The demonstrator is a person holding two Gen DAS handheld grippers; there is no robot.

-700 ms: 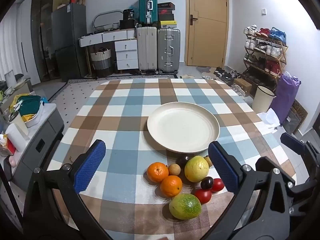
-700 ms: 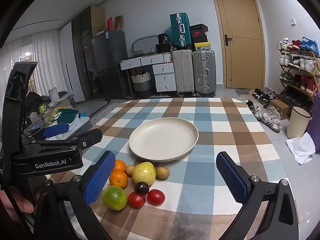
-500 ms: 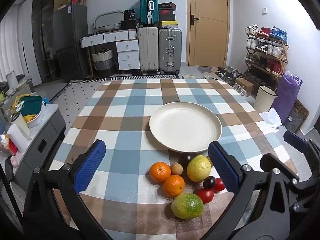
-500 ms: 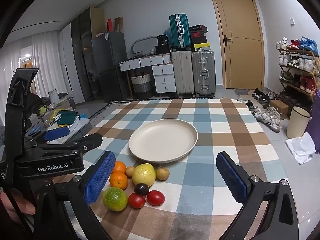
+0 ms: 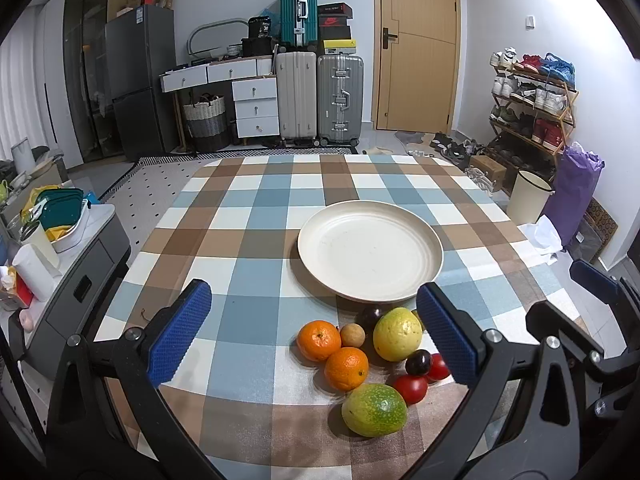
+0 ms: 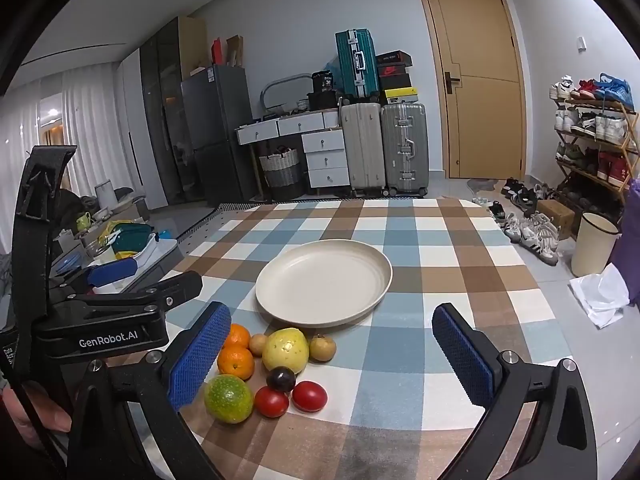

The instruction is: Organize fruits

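Left gripper (image 5: 314,332): jaws standing wide apart, holding nothing, hovering over the table with its blue pads (image 5: 179,334) framing the lower part of the left wrist view.

Right gripper (image 6: 332,356): jaws likewise standing wide apart, holding nothing, occupying the lower part of the right wrist view; its left pad (image 6: 199,356) is overlapping the oranges in the picture.

Plate (image 5: 424,236): cream, round, nothing lying in it, sitting at centre right of the left view on the checked tablecloth (image 5: 256,224).

Fruit: all lying in a cluster on the cloth just below the plate, none on it.
- Two oranges (image 5: 319,340), touching each other, at the cluster's left.
- Small brown fruit (image 5: 352,335), sitting between the upper orange and the yellow fruit.
- Yellow fruit (image 5: 397,333), the largest, sitting just below the plate's rim.
- Dark plum (image 5: 418,362), resting below the yellow fruit; a second dark fruit (image 5: 370,314) is showing between the yellow fruit and the plate.
- Two tomatoes (image 5: 410,389), lying beside the plum at lower right.
- Green fruit (image 5: 374,409), lying lowest in the frame.
- Second small brown fruit (image 6: 322,347), showing right of the yellow fruit in the right view.

Background: suitcases (image 5: 320,96) and a door (image 5: 416,44) at top centre, shoe rack (image 5: 532,100) at right.
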